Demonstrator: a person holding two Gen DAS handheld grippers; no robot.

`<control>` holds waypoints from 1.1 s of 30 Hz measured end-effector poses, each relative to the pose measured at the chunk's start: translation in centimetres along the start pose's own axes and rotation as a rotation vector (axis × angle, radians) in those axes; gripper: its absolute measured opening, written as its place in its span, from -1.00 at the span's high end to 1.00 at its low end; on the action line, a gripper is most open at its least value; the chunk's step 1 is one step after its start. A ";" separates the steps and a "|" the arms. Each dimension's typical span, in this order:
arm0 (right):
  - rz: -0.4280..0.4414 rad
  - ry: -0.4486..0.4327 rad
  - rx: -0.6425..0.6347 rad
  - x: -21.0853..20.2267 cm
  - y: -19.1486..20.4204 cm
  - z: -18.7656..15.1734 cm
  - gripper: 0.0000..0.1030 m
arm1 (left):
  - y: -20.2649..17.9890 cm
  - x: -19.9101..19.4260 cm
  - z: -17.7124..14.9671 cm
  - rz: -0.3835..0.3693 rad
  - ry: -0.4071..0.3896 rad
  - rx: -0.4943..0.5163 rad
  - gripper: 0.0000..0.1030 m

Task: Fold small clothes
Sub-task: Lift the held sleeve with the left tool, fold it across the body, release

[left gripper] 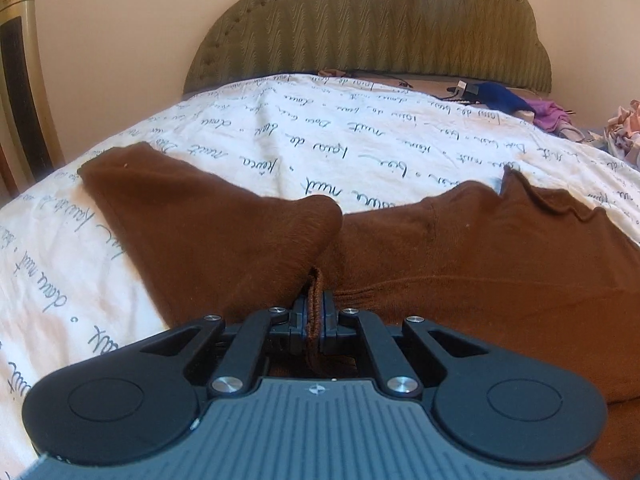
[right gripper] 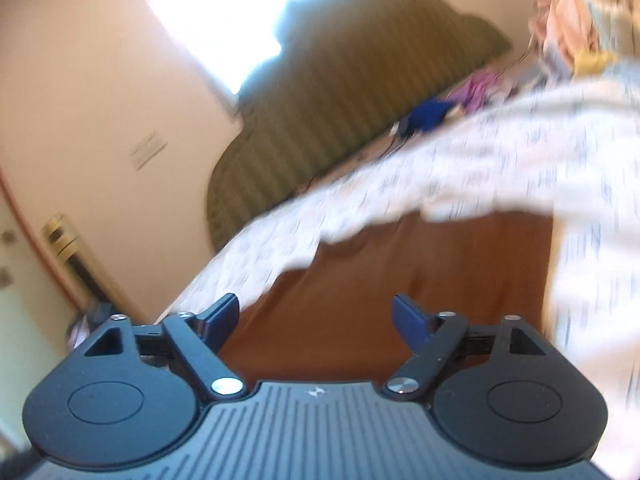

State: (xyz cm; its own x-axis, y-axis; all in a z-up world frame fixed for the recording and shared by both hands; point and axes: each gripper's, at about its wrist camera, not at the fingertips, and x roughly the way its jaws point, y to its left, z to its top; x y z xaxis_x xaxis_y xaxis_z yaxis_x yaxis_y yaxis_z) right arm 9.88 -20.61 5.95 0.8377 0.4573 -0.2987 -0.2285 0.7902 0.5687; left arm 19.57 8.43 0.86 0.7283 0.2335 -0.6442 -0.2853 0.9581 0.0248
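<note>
A brown garment (left gripper: pixel 460 256) lies spread across the white bedsheet (left gripper: pixel 248 140) with dark handwriting print. My left gripper (left gripper: pixel 315 312) is shut on a hemmed edge of the brown garment, which stands up as a ridge between its pads; a fold of the cloth (left gripper: pixel 208 216) runs off to the left. In the blurred, tilted right wrist view, my right gripper (right gripper: pixel 316 312) stands wide open above the brown garment (right gripper: pixel 384 288), with nothing between its fingers (right gripper: pixel 408 316).
A green padded headboard (left gripper: pixel 368 24) closes the far end of the bed. Blue cloth (left gripper: pixel 500 98), purple cloth (left gripper: pixel 552 114) and a pile of pale clothes (left gripper: pixel 624 132) lie at the far right. A gold-and-dark piece of furniture (left gripper: pixel 20 80) stands left of the bed.
</note>
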 end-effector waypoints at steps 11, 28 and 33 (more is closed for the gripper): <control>-0.269 0.159 -0.219 10.2 -4.3 -0.6 -0.81 | 5.4 -4.1 0.5 -0.234 -0.152 -0.099 0.35; -0.249 0.142 -0.195 9.9 -4.7 -0.6 -0.84 | 31.7 10.4 7.6 -0.206 -0.058 -1.012 0.15; -0.244 0.138 -0.182 10.0 -4.9 -0.5 -0.84 | 30.9 12.6 9.5 -0.140 -0.046 -0.891 0.78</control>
State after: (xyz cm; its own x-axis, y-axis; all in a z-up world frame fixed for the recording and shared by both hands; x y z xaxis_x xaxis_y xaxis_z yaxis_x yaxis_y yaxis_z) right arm 19.10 -19.74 -0.24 0.8062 0.2868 -0.5175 -0.1249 0.9375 0.3249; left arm 25.91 42.56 0.78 0.8111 0.1493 -0.5656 -0.5556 0.4991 -0.6650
